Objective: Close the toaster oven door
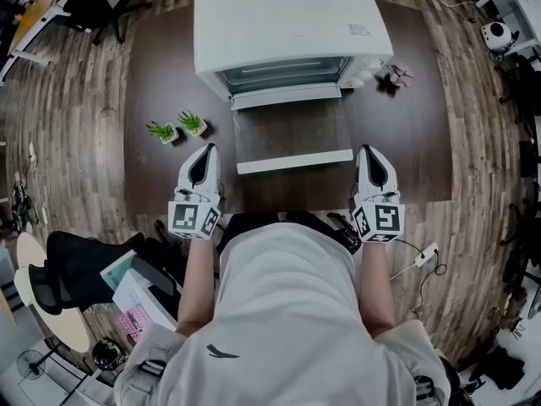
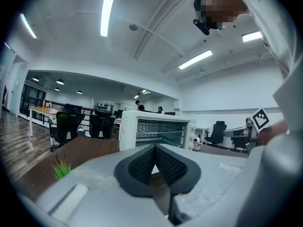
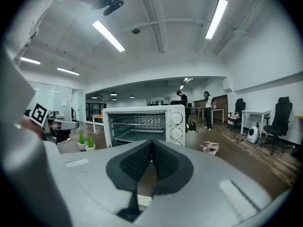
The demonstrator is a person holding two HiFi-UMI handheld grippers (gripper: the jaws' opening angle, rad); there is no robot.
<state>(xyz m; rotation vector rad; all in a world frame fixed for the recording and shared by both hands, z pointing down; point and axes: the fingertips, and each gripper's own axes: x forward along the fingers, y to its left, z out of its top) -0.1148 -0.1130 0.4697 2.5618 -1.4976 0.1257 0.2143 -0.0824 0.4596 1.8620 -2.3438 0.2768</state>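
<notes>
A white toaster oven (image 1: pixel 287 28) stands at the far middle of the dark table (image 1: pixel 161 66). Its glass door (image 1: pixel 292 134) lies open and flat toward me, with the white handle (image 1: pixel 294 161) along its near edge. My left gripper (image 1: pixel 206 149) rests just left of the handle and my right gripper (image 1: pixel 368 150) just right of it. Both are shut and hold nothing. The left gripper view shows the shut left gripper (image 2: pixel 155 149) with the oven (image 2: pixel 156 130) ahead. In the right gripper view, the oven's open cavity (image 3: pixel 137 125) and knobs (image 3: pixel 176 126) sit beyond the shut right gripper (image 3: pixel 151 143).
Two small green potted plants (image 1: pixel 177 128) stand on the table left of the door. A small pink plant (image 1: pixel 397 75) sits right of the oven. Office chairs (image 1: pixel 72 265) and boxes crowd the floor near my left side. A power strip (image 1: pixel 423 256) lies on the floor at right.
</notes>
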